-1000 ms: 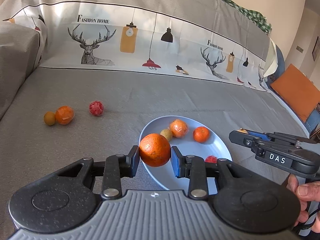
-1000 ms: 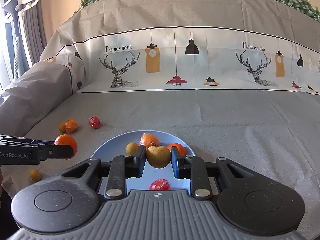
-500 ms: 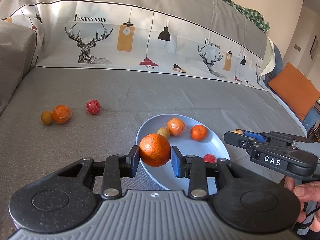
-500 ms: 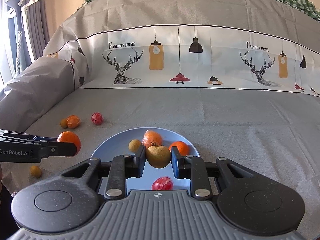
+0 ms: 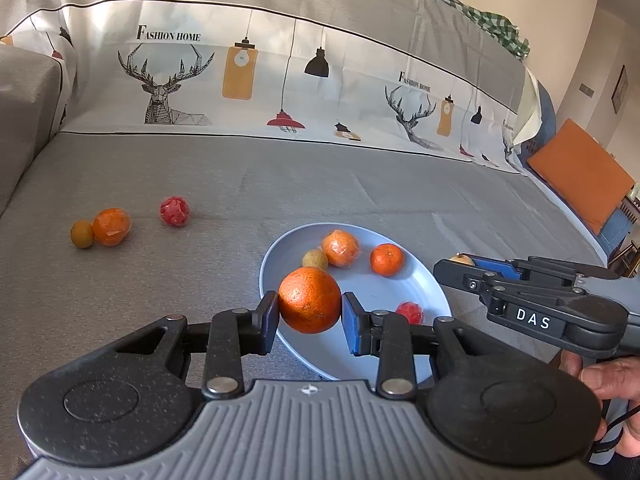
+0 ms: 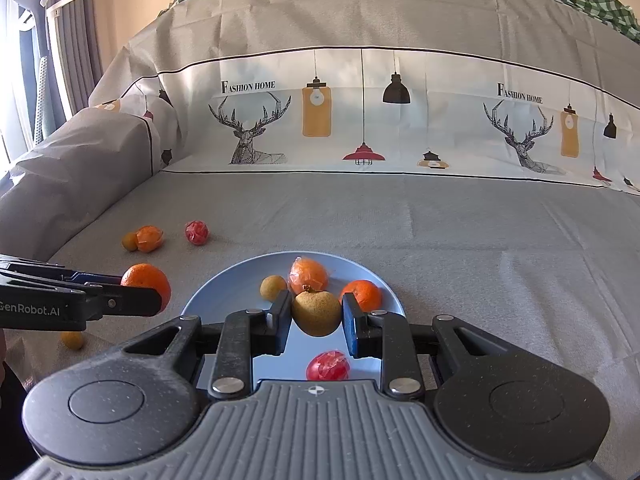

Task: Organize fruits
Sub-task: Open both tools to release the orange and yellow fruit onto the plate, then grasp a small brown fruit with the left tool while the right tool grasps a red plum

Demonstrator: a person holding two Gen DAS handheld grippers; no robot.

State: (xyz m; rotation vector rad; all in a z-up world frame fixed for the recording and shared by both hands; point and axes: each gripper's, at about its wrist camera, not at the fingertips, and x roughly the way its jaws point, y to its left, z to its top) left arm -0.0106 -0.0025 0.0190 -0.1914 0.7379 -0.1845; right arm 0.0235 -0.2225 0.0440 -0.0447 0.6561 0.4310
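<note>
My left gripper [image 5: 310, 314] is shut on a large orange [image 5: 310, 300], held just above the near left rim of the blue plate [image 5: 424, 280]. My right gripper [image 6: 316, 318] is shut on a brownish-yellow pear-like fruit [image 6: 316, 312] over the near part of the same plate [image 6: 224, 292]. On the plate lie a wrapped orange [image 5: 340, 248], a small tangerine [image 5: 386, 259], a small yellow-green fruit [image 5: 315, 259] and a wrapped red fruit [image 6: 328, 366]. The right gripper [image 5: 452, 266] shows at the right of the left wrist view, the left gripper [image 6: 150, 288] at the left of the right wrist view.
On the grey sofa cover [image 5: 160, 280], left of the plate, lie a wrapped orange [image 5: 111, 227], a small brown-yellow fruit [image 5: 82, 234] and a wrapped red fruit [image 5: 174, 211]. Another small yellow fruit [image 6: 73, 340] sits near the front left. A person's hand [image 5: 612, 380] holds the right gripper.
Both grippers keep their fruits and hold nearly still over the plate; the views have only drifted slightly.
</note>
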